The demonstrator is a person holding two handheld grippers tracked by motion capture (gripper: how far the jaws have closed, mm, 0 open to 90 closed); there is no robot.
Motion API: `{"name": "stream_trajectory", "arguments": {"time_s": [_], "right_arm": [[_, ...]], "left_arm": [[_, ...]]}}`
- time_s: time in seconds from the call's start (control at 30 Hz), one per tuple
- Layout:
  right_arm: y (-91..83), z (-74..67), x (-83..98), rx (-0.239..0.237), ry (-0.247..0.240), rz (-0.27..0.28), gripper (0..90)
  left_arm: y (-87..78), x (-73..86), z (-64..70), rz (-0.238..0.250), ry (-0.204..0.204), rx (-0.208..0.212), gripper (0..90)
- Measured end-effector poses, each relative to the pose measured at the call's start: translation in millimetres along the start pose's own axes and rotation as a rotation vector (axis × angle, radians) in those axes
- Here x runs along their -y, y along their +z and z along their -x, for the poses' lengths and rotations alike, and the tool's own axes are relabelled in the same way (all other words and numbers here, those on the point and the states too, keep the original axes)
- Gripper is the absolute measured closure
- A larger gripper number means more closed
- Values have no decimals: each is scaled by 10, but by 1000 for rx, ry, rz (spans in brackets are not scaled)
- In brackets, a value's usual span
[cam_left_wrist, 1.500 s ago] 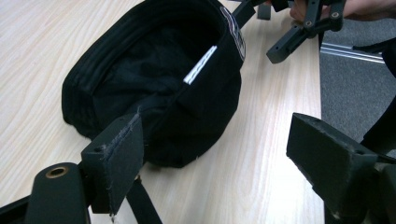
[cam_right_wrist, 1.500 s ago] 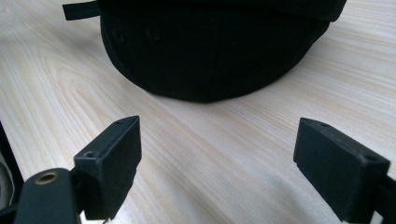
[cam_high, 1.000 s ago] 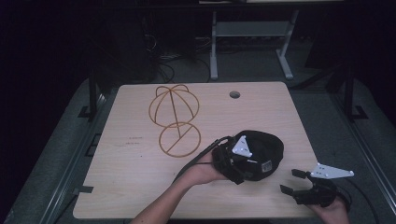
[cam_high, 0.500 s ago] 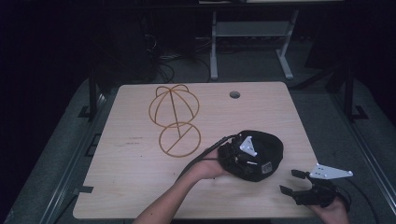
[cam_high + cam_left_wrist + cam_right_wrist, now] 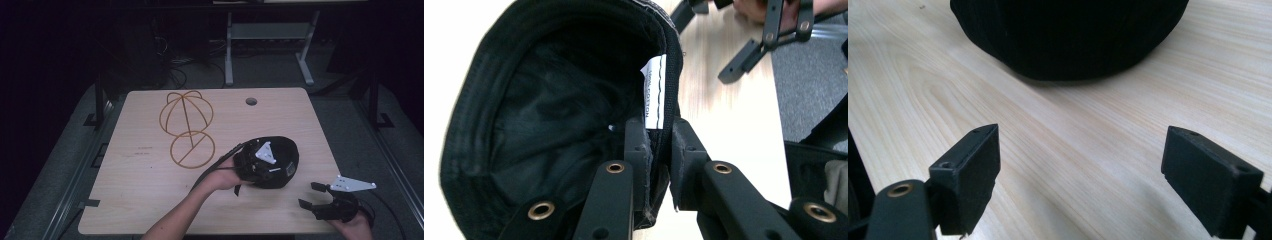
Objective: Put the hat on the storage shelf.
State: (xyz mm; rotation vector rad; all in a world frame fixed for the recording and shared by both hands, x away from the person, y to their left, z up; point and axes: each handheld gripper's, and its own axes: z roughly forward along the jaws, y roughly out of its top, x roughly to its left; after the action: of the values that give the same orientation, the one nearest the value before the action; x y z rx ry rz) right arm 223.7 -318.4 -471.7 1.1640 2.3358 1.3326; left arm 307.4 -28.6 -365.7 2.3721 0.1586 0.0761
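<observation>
left gripper (image 5: 659, 150) just closed, clamping one black hat (image 5: 280, 160); right gripper (image 5: 1080, 165) wide; one wire stand (image 5: 186, 127).

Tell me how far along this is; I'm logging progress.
Done: the left gripper, whose jaws have just been closing, pinches the rim of the black fabric cap. In hand: the cap, at the wooden table's near right. Left: probably seating it on the golden wire hat stand. The right gripper waits open.

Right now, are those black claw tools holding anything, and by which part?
The left gripper has just closed on the black fabric hat, pinching its rim beside the white label. The right gripper is open, holding nothing.
</observation>
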Motion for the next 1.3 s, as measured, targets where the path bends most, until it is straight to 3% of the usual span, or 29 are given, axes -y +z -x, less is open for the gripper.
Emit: {"name": "stream_trajectory", "arguments": {"time_s": [0.1,0.23,0.7,1.03,1.13,1.3], "right_arm": [[-21,-22,-15,13,-1,26,140],[-49,-37,-45,-4,22,75,140],[-68,-272,-293,-61,-33,155,141],[-73,-367,-596,-74,-82,231,147],[-67,-420,-689,-81,-111,292,174],[-21,-440,-733,-76,-128,291,229]], "left_arm": [[-102,-43,-25,33,-7,-2,808],[-244,-108,-81,70,-22,-6,811],[-580,-247,-188,190,-88,18,812],[-759,-355,-168,205,-74,17,812],[-772,-391,-138,210,-57,19,811],[-748,-411,-90,213,-39,35,812]]}}
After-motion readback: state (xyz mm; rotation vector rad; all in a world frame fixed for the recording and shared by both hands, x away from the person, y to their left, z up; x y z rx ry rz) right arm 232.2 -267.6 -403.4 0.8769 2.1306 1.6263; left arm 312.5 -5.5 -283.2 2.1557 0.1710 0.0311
